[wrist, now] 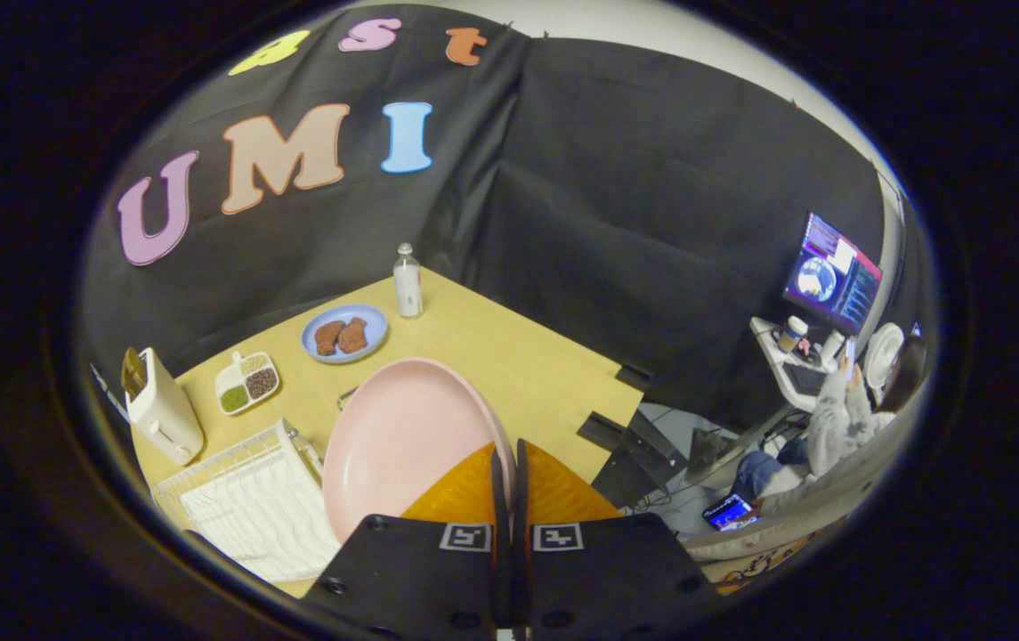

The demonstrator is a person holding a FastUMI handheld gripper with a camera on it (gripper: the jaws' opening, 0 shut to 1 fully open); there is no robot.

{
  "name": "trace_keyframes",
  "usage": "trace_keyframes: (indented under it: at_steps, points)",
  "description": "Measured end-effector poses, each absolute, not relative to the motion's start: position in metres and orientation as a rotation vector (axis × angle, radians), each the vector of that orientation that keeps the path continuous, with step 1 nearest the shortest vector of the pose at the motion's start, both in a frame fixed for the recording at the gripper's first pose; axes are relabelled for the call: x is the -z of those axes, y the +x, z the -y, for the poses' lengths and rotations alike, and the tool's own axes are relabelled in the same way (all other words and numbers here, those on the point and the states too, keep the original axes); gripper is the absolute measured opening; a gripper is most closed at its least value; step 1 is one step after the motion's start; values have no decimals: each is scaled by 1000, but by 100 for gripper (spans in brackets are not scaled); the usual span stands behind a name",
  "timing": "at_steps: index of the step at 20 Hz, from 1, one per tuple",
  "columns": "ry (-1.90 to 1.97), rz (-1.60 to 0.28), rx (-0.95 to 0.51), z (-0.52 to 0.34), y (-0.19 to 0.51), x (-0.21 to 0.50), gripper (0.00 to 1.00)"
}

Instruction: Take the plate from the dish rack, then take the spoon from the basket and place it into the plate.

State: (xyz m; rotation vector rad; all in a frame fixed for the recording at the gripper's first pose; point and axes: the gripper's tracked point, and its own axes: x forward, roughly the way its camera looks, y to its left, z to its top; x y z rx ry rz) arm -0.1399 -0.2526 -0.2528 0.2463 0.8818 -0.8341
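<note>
A pink plate (402,436) hangs tilted above the wooden table (518,365), its rim pinched between the two fingers of my gripper (509,463), which is shut on it. The plate stands nearly on edge, its face turned toward the white dish rack (246,503), which sits below and to the left of it with nothing in its slots. A metal loop (346,397) pokes out from behind the plate's far edge; what it belongs to is hidden.
A white toaster (162,409) stands beyond the rack. Farther back lie a small dish of beans (246,383), a blue plate with brown food (344,334) and a clear bottle (408,282). Past the table's right edge, a person (838,418) sits at a desk with a monitor (831,273).
</note>
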Motion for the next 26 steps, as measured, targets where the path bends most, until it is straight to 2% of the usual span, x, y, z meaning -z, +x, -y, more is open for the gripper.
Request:
trace_keyframes:
  at_steps: [14, 26]
  points:
    - [552, -1007, 856, 277, -184, 397, 3]
    - [525, -1005, 885, 321, -196, 451, 6]
